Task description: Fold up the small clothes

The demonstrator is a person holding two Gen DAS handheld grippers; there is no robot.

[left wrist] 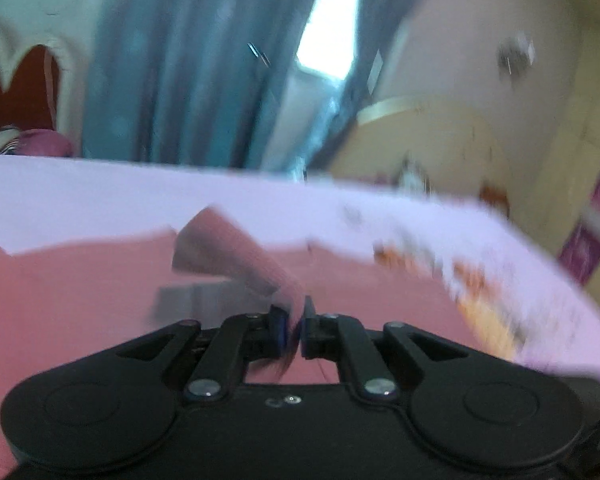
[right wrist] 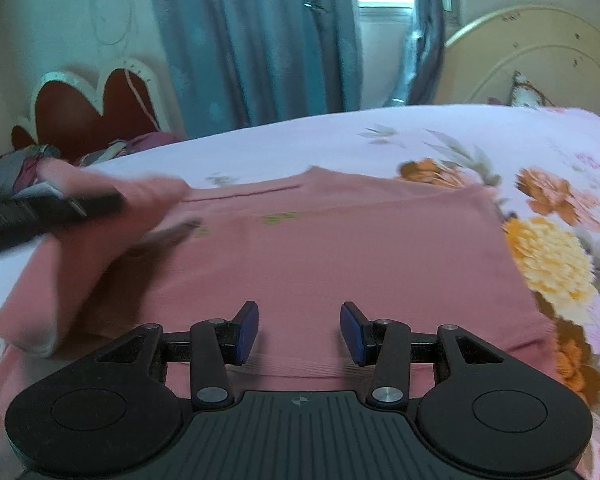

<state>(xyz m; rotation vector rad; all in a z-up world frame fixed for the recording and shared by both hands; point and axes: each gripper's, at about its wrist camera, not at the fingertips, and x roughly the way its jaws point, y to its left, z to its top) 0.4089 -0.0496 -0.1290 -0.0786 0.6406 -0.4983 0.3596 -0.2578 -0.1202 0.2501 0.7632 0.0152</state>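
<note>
A small pink shirt (right wrist: 340, 248) lies flat on the flowered bedsheet (right wrist: 560, 264). My left gripper (left wrist: 296, 330) is shut on a fold of the pink shirt (left wrist: 236, 252) and holds it lifted above the rest of the garment; it also shows in the right wrist view (right wrist: 112, 202) at the shirt's left side, with the raised sleeve draped over it. My right gripper (right wrist: 299, 330) is open and empty, low over the shirt's near edge. The left wrist view is blurred.
The bed's pale lilac sheet (left wrist: 100, 200) runs back to a cream headboard (right wrist: 540, 64) on the right. Blue curtains (right wrist: 260, 40) and a window are behind. A red heart-shaped headboard (right wrist: 92, 108) and bundled cloth (right wrist: 32, 160) are at the far left.
</note>
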